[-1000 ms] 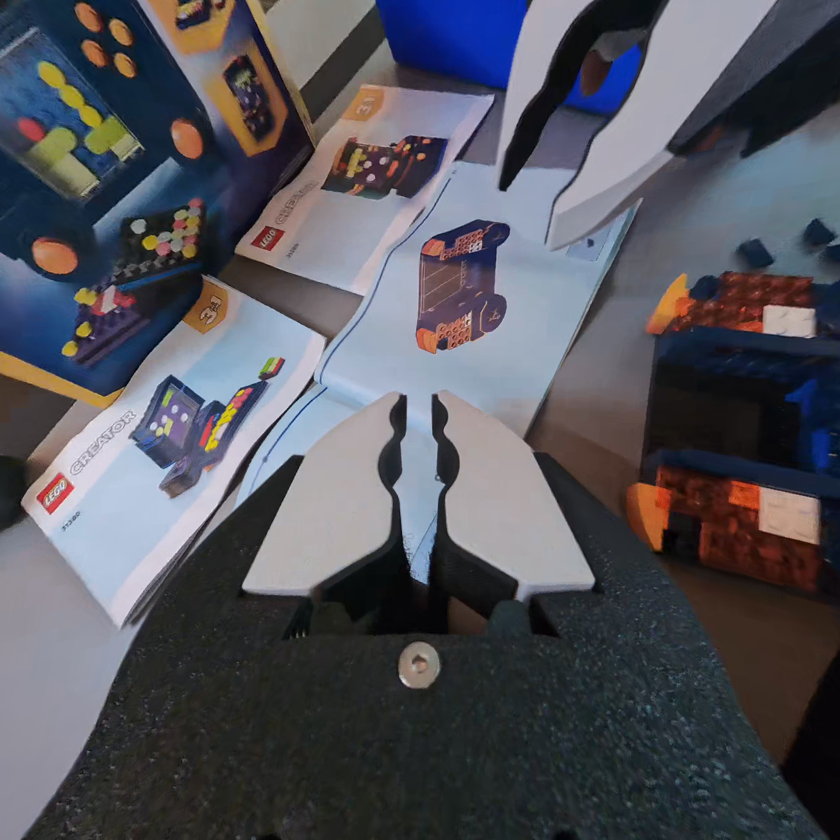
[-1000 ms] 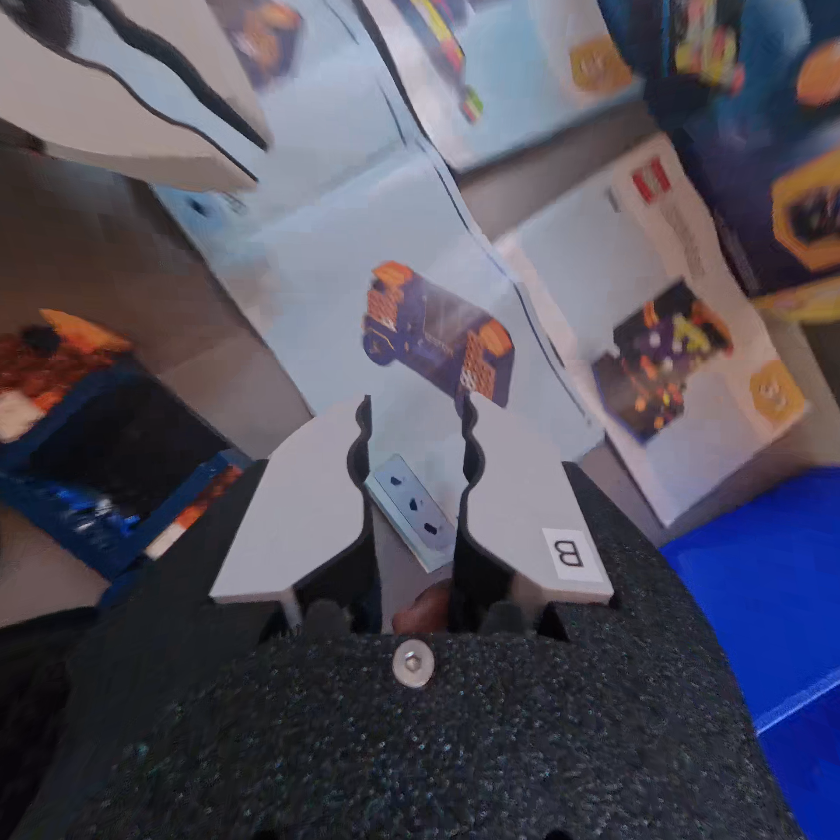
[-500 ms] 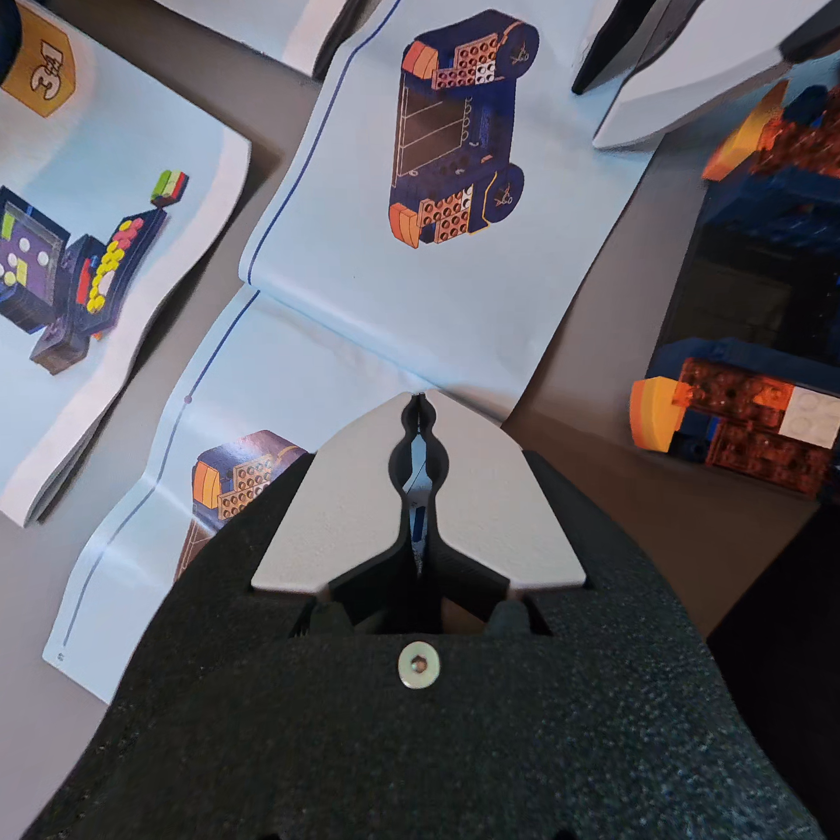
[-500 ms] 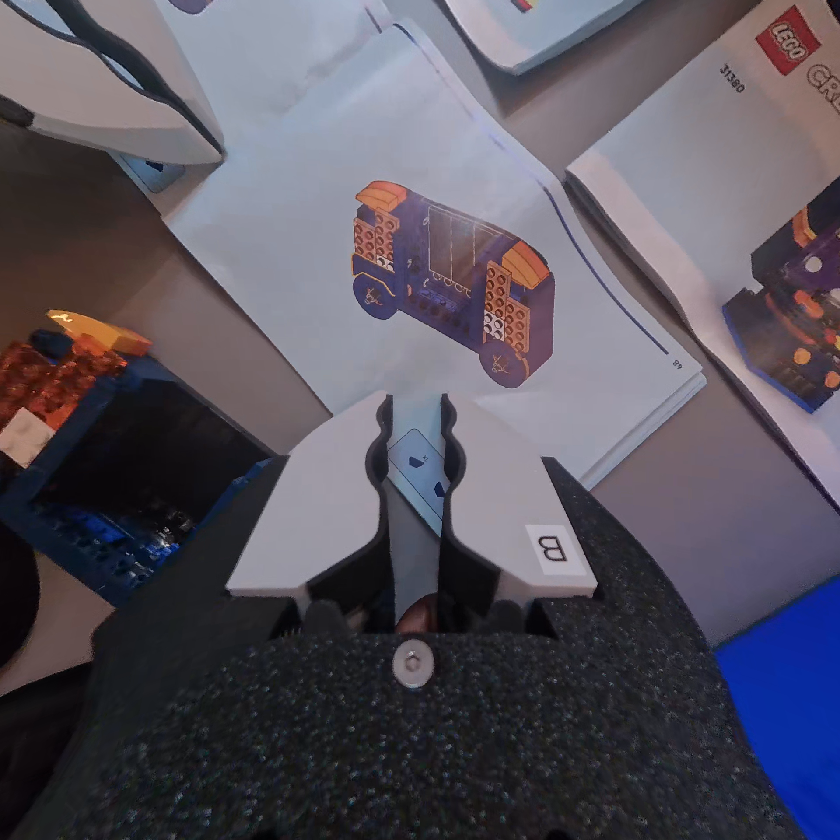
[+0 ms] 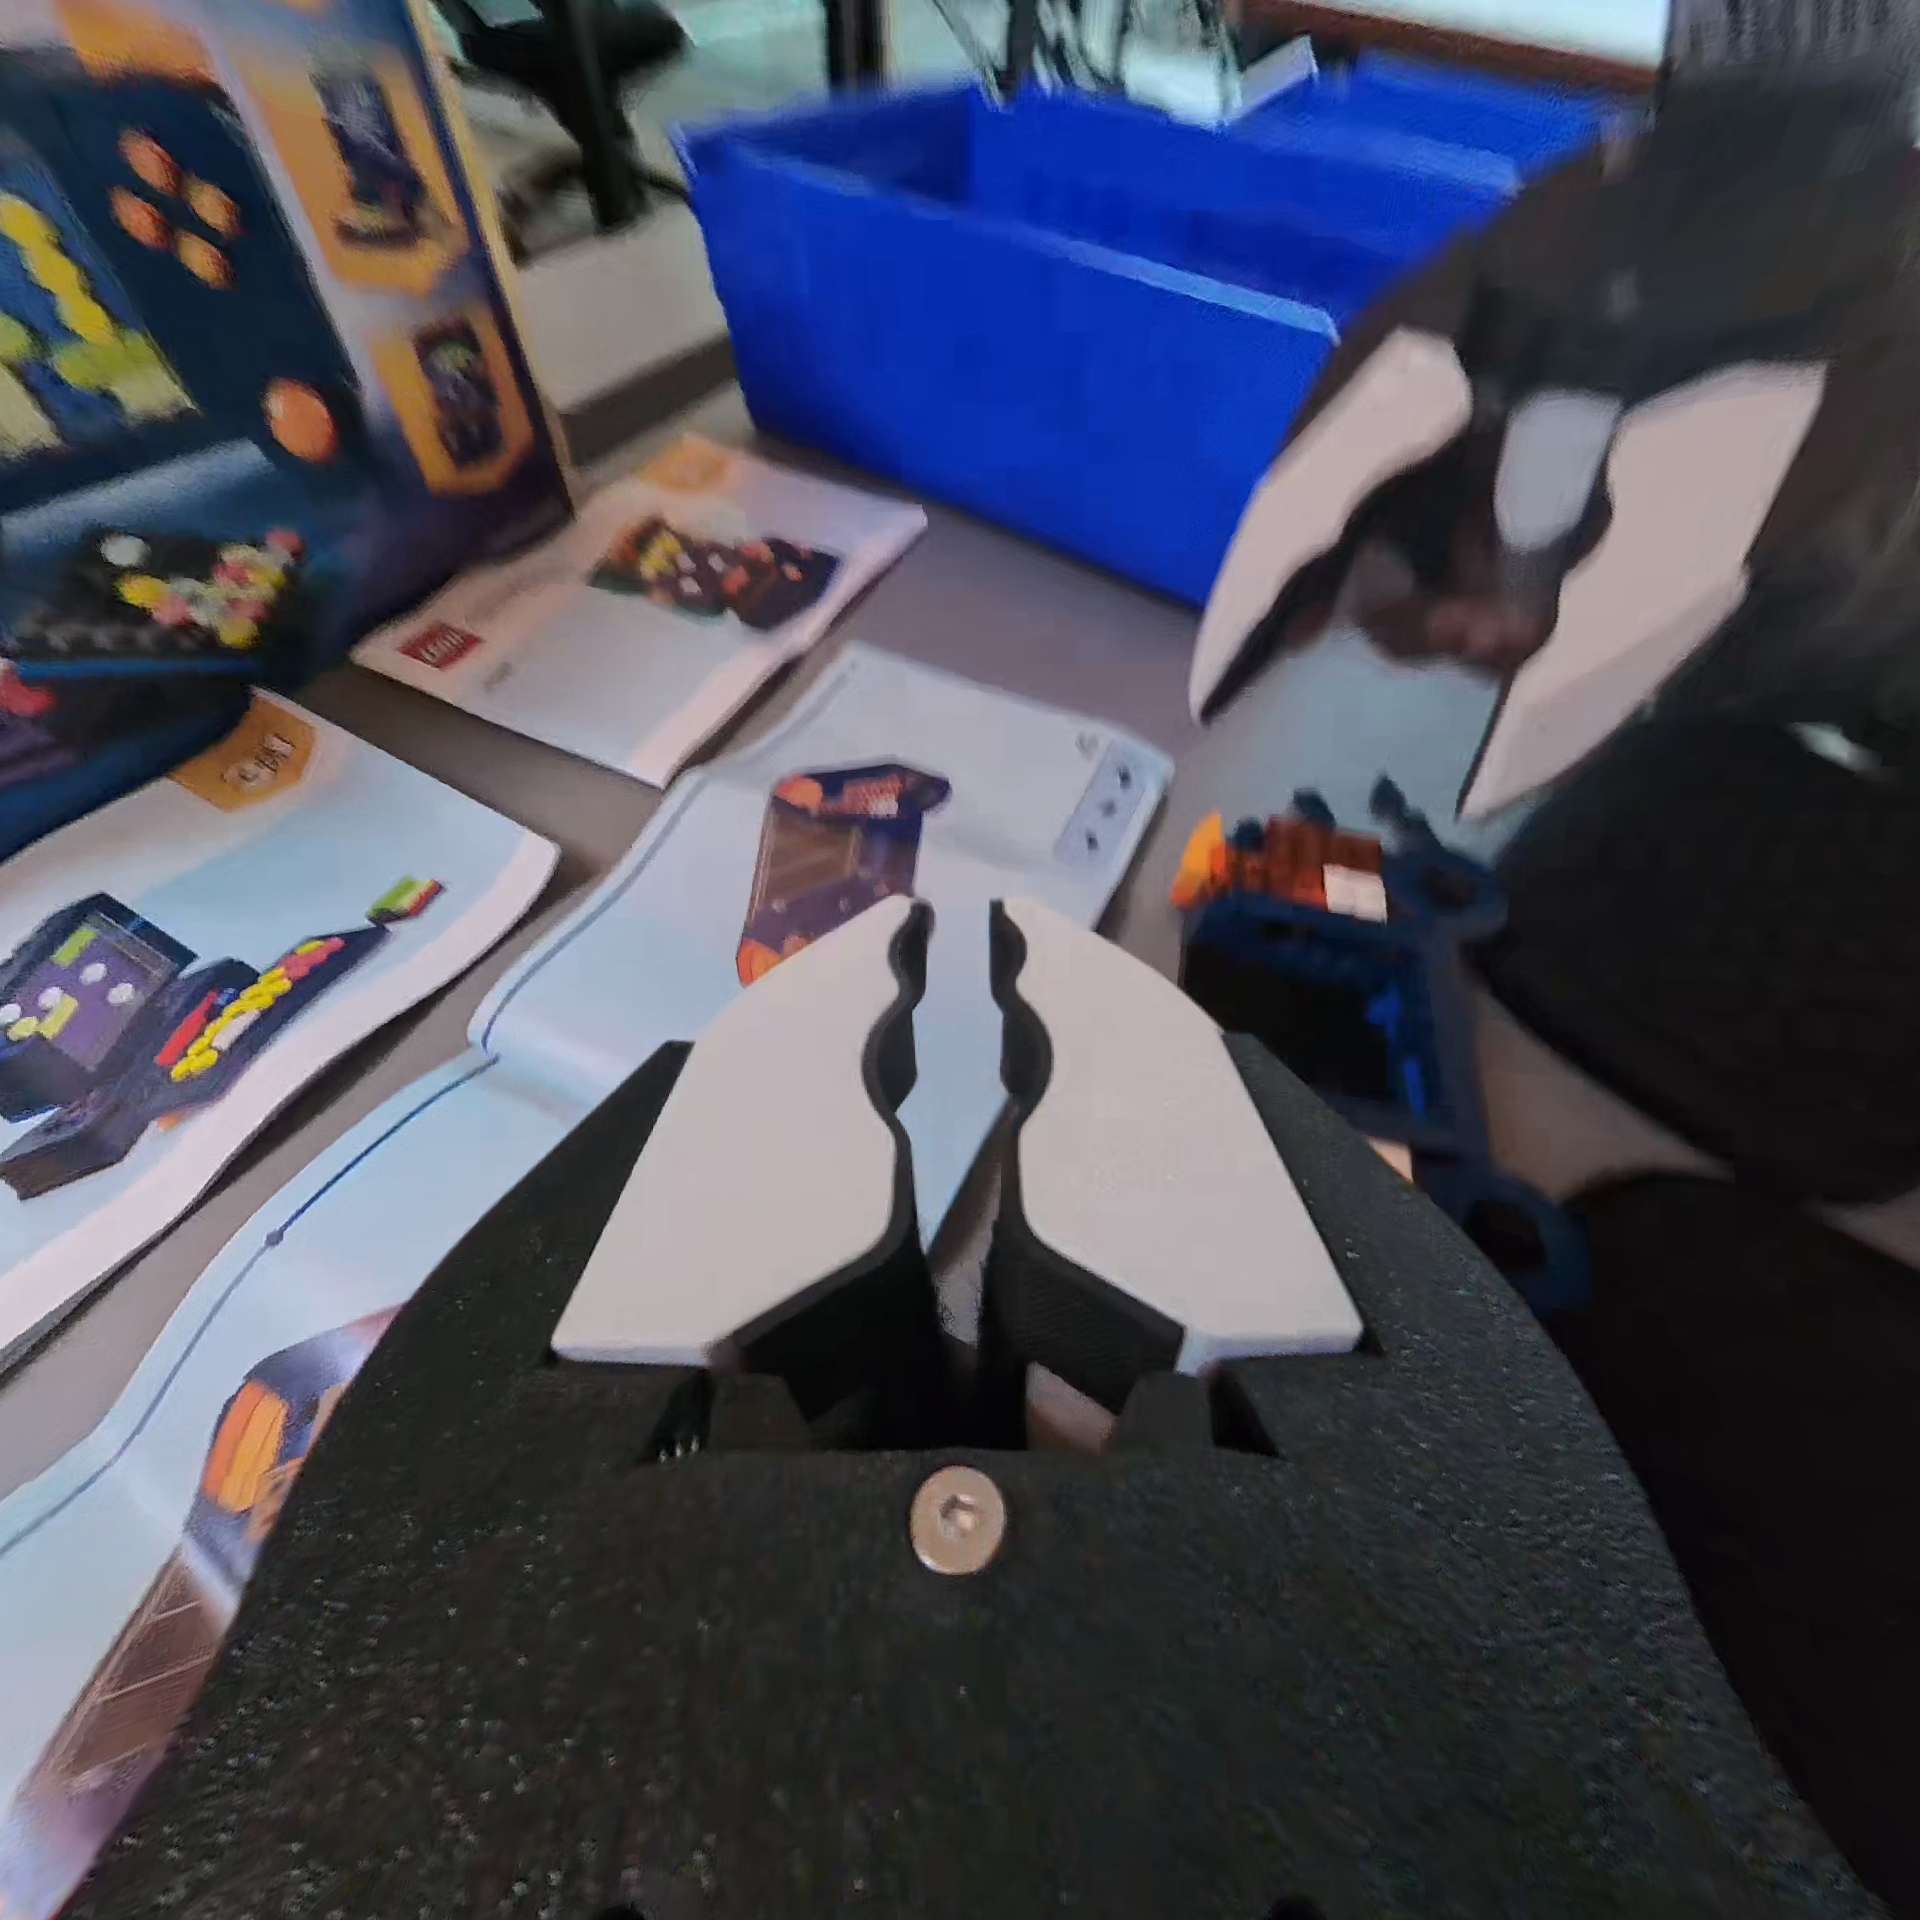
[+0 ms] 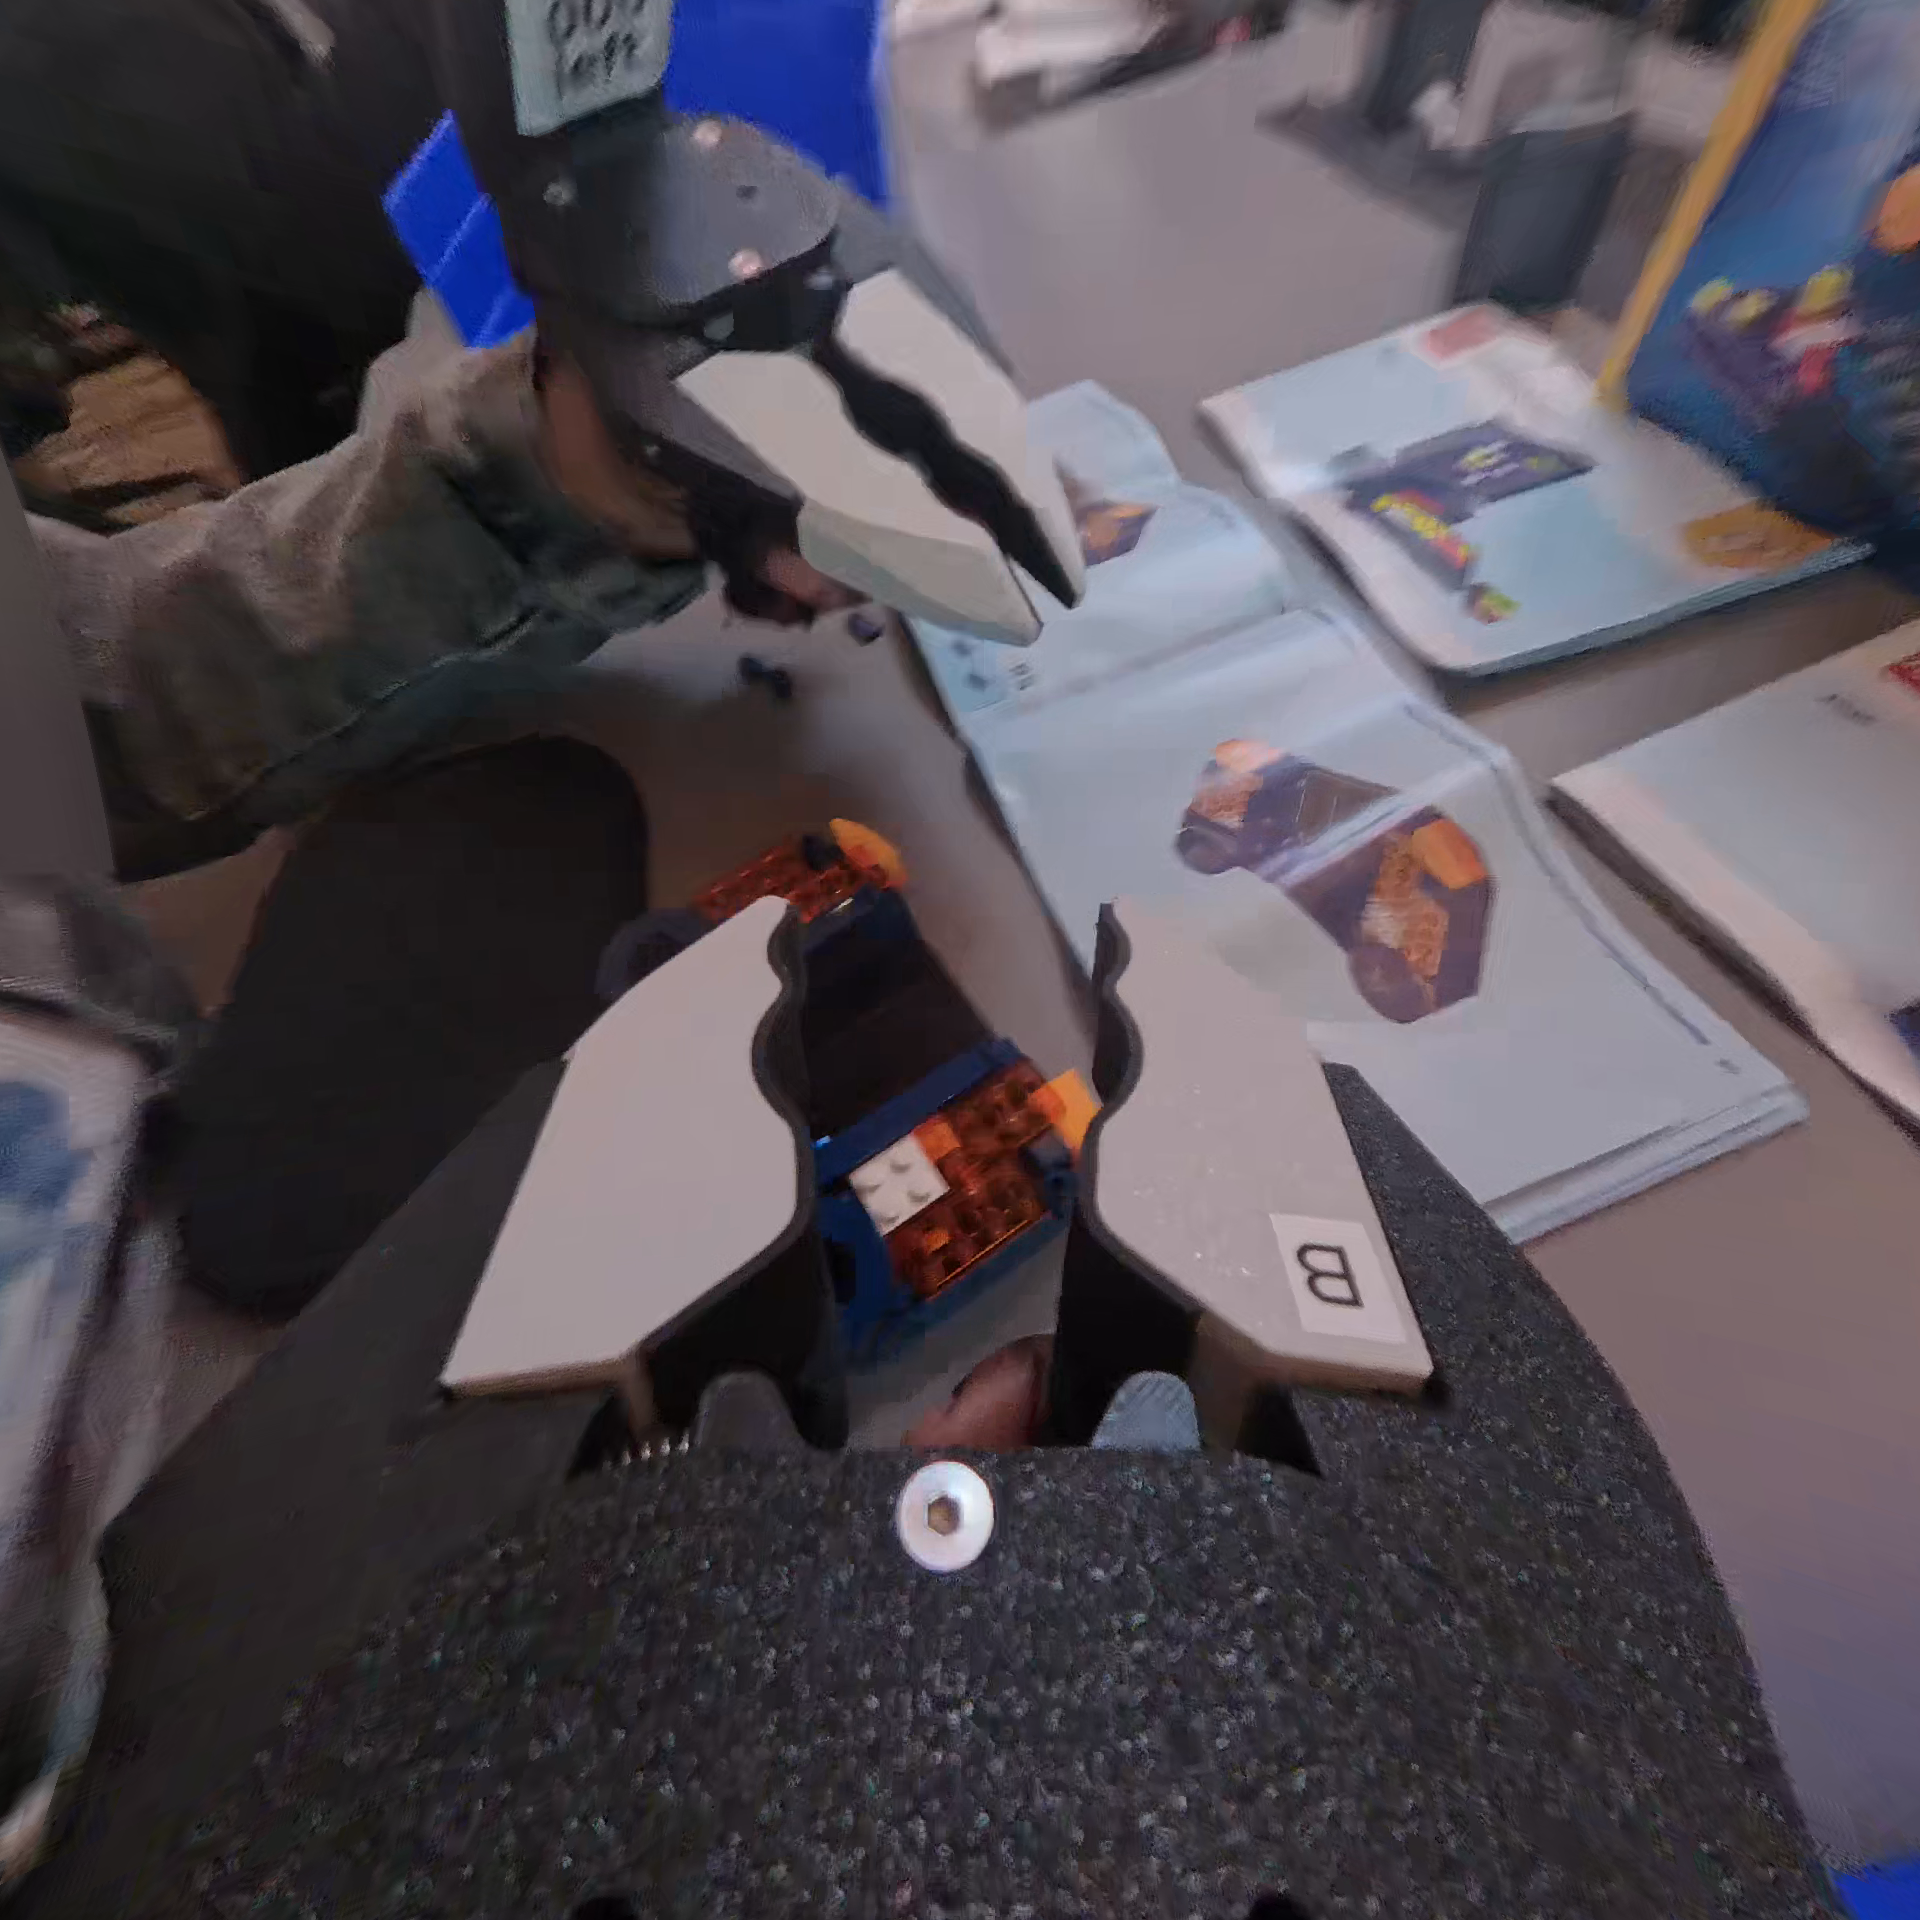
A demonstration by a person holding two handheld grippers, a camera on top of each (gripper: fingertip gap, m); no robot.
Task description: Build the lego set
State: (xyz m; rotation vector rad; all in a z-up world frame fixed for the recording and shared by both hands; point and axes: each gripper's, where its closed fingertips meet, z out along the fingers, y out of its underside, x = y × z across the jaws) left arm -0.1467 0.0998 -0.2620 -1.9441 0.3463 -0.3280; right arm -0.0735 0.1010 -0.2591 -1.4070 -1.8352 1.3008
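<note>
Partly built, the lego model (image 6: 935,1164) sat on the table (image 6: 1662,1403) beside the open booklet (image 6: 1351,935); right tool (image 6: 945,935) spread wide over it, left tool (image 5: 954,925) slightly apart, empty.

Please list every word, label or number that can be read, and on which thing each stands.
I do not quote writing; these bear it:
White sticker on a finger of the right gripper: readable.
Grey tag on the left gripper: readable.
Red logo on the closed booklet: blurred.
</note>
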